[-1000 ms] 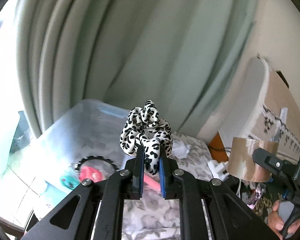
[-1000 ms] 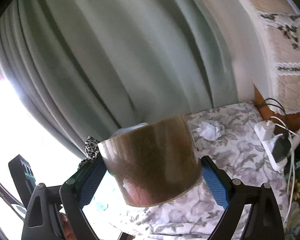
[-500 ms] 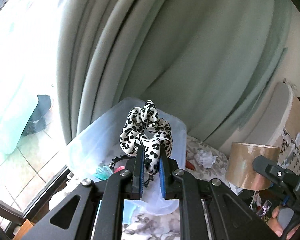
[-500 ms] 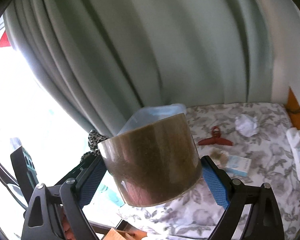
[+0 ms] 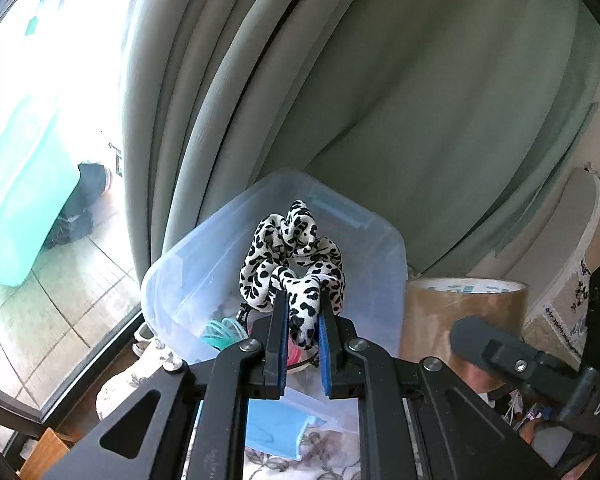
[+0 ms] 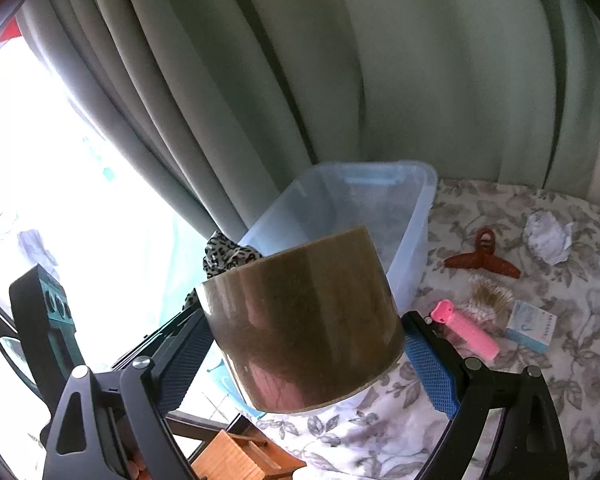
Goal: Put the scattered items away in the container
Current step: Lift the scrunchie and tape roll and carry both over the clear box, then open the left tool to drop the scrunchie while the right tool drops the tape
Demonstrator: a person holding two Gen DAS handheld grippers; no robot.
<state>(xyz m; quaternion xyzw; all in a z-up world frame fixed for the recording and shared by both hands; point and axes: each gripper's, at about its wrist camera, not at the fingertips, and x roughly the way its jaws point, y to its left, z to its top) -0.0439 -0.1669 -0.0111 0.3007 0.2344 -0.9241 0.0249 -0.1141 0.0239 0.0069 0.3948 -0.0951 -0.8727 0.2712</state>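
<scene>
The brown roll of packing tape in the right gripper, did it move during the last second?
Yes. The brown roll of packing tape travelled left, toward the clear plastic bin.

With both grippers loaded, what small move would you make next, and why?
Probably open the left gripper to drop the scrunchie: it is pinched in front of the clear bin opening, apparently above it, while the tape roll sits short of the bin.

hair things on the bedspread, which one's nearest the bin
The red-brown claw clip, lying nearer the clear bin than the pink-handled brush.
</scene>
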